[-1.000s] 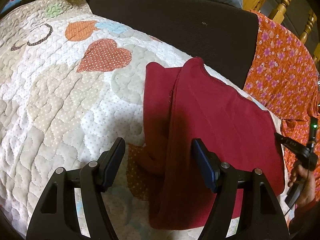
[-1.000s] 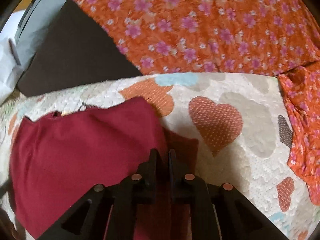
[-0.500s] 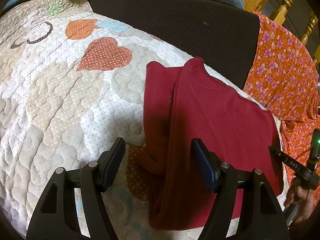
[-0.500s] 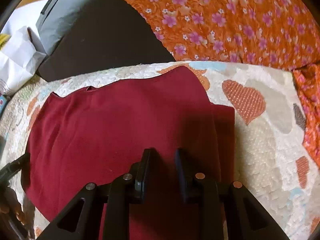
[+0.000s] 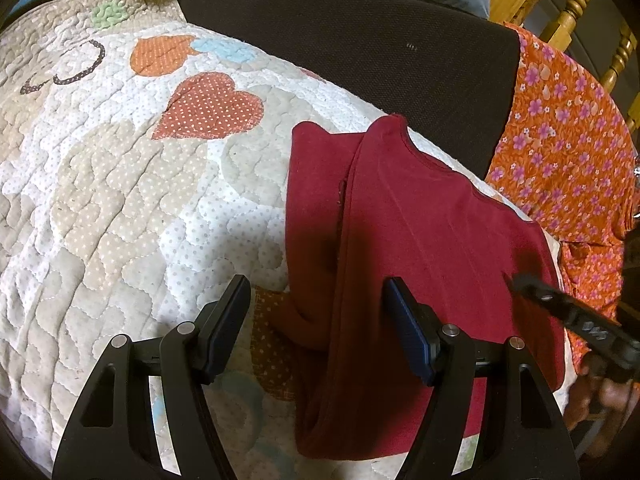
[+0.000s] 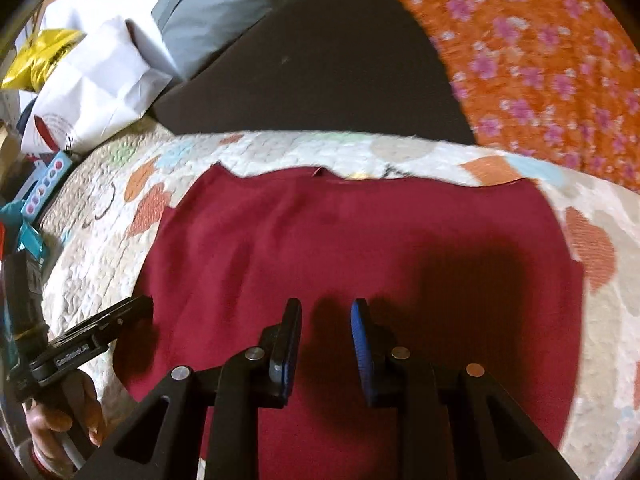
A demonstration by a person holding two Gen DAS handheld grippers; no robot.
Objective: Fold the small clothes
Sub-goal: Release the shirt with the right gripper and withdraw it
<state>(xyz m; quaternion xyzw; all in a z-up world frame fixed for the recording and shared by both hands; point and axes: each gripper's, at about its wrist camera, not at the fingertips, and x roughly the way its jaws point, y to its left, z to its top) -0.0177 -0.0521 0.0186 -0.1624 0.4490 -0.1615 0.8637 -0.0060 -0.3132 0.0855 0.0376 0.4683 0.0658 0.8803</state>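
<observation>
A dark red small garment (image 5: 420, 240) lies on the heart-patterned quilt (image 5: 120, 184), its right side folded over, with a sleeve showing at its left edge. It fills the middle of the right wrist view (image 6: 360, 248). My left gripper (image 5: 316, 296) is open wide and empty, hovering above the garment's left edge. My right gripper (image 6: 326, 312) is open and empty above the garment's near part. The right gripper's tip shows blurred in the left wrist view (image 5: 560, 308). The left gripper shows at the left in the right wrist view (image 6: 100, 328).
An orange flowered cloth (image 5: 568, 160) lies to the right of the garment. A dark brown cushion (image 5: 360, 48) sits behind the quilt. A grey pillow (image 6: 224, 12), white paper bags (image 6: 100, 92) and a wooden bed frame (image 5: 580, 8) stand further back.
My right gripper has opened, letting go of the folded-over part of the red garment, and drawn back toward the left. My left gripper has stayed open in place.
</observation>
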